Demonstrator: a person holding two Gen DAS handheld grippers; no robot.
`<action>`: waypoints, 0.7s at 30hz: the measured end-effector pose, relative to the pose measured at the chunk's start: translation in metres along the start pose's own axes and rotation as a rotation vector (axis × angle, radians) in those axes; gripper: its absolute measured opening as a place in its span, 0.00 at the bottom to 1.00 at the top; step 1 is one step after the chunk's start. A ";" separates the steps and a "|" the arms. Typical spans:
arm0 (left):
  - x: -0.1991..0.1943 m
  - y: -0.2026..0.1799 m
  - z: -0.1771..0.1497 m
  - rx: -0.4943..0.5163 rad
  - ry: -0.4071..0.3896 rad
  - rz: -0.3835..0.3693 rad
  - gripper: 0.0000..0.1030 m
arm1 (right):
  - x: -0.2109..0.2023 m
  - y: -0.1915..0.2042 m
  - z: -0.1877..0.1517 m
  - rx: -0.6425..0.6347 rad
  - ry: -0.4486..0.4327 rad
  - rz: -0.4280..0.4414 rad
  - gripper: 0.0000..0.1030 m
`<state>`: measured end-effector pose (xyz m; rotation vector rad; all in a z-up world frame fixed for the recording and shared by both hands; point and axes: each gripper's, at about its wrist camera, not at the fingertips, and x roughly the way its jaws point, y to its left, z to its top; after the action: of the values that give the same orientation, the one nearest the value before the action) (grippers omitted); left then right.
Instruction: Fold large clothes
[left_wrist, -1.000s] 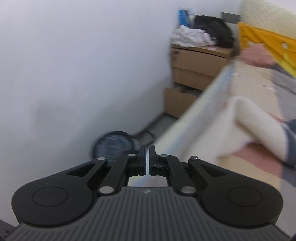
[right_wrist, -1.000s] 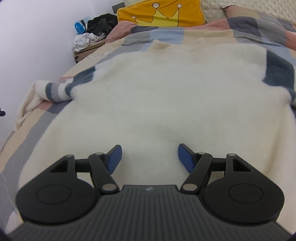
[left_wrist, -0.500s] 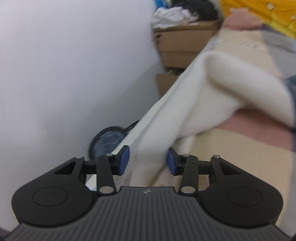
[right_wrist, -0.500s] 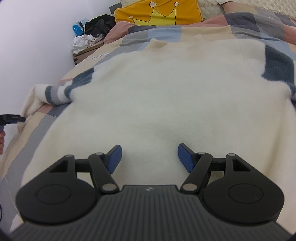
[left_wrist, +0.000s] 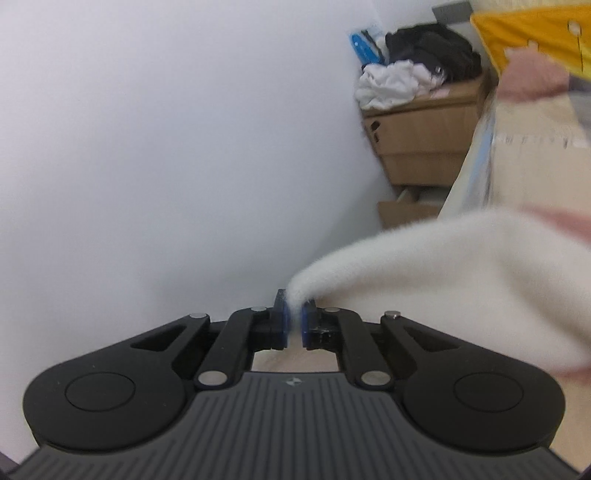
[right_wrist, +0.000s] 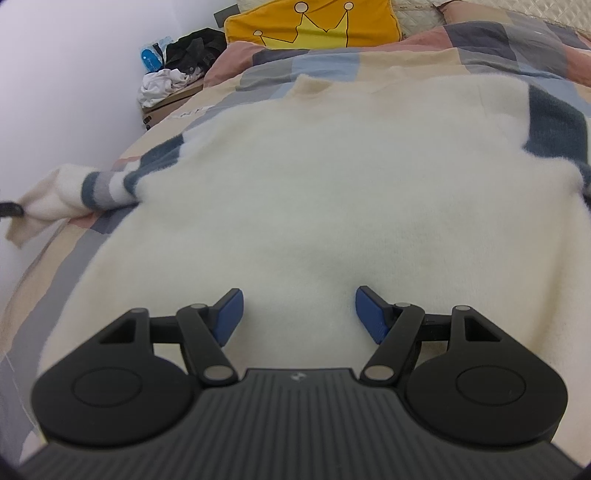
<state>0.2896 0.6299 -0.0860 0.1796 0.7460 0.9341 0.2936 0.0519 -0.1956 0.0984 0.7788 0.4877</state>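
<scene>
Because it is a thick, fuzzy knit, the cream sweater (right_wrist: 332, 177) will likely handle as soft and limp, light for its bulk, with nothing stiff to carry a fold; any part lifted will sag and drag the rest behind it. It lies spread flat on the patchwork bedspread (right_wrist: 258, 74), collar towards the yellow crown pillow (right_wrist: 314, 26), body filling most of the right wrist view, with dark blue and grey bands on both sleeves. The left sleeve (right_wrist: 88, 192) runs out over the edge of the bed beside the white wall (left_wrist: 166, 147).

The left gripper (left_wrist: 294, 319) is clamped on the cream cuff end of that sleeve: a pinch of fleecy cloth sits between its blue pads, which are almost together, having just closed onto it. The cloth rises from the grip in a slack arc back to the bed. The right gripper (right_wrist: 298, 314) hovers over the lower body of the sweater with its jaws well apart and nothing in them.

The cuff seems a sound place to hold, since the ribbed end is denser and less apt to slip. For the body folds, the hem corners and shoulder seams look like the best holds; a shallow pinch of the pile may pull free.
</scene>
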 end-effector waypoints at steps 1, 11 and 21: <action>-0.004 0.007 0.006 -0.015 -0.001 -0.015 0.08 | 0.000 0.000 0.000 0.001 -0.001 0.001 0.68; -0.074 0.091 0.008 -0.212 0.147 -0.312 0.08 | -0.004 -0.006 0.001 0.031 0.001 0.019 0.67; -0.044 0.116 -0.024 -0.286 0.413 -0.460 0.08 | -0.007 -0.010 0.001 0.057 0.006 0.029 0.67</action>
<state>0.1807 0.6608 -0.0295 -0.4347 0.9693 0.6281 0.2939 0.0399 -0.1931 0.1614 0.7982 0.4939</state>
